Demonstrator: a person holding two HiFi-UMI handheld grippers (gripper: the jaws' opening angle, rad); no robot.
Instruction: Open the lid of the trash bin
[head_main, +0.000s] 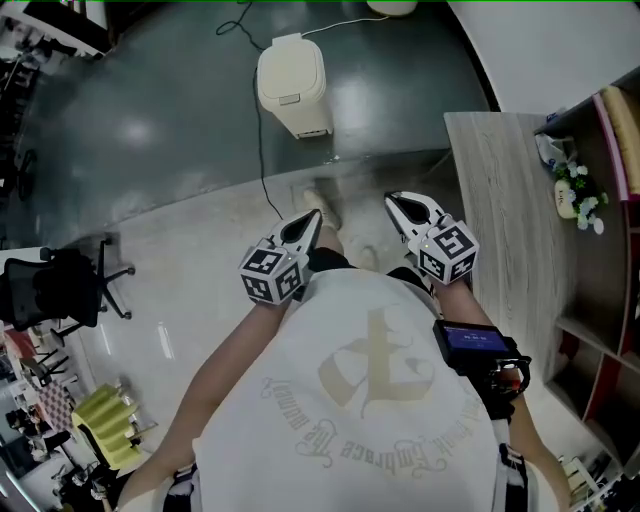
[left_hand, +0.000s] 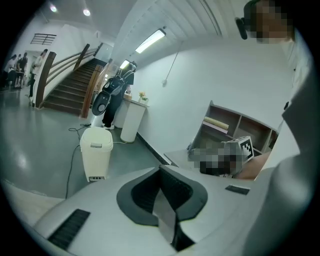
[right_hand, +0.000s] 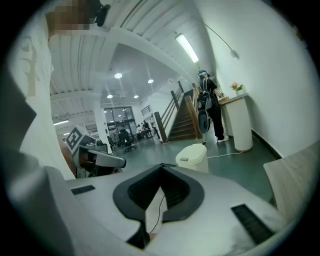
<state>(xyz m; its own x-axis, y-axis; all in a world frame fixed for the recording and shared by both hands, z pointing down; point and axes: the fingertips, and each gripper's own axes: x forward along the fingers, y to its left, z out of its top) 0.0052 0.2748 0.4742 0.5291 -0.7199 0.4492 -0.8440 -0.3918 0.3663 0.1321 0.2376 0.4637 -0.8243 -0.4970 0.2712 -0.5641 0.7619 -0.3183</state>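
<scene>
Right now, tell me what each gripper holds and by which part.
Nothing is held. The left gripper and the right gripper both have jaws together with nothing between them. The trash bin stands closed on the floor ahead, apart from both.

The head view looks steeply down from above. Both gripper views face forward from waist height. All three share the distant cream plastic trash bin (head_main: 292, 85).

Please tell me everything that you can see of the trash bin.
The trash bin is cream-white, seemingly plastic, tall with rounded corners. Its lid is shut and has a small rectangular catch at its front edge. It stands upright on the dark floor; a black cable passes close beside it.
</scene>
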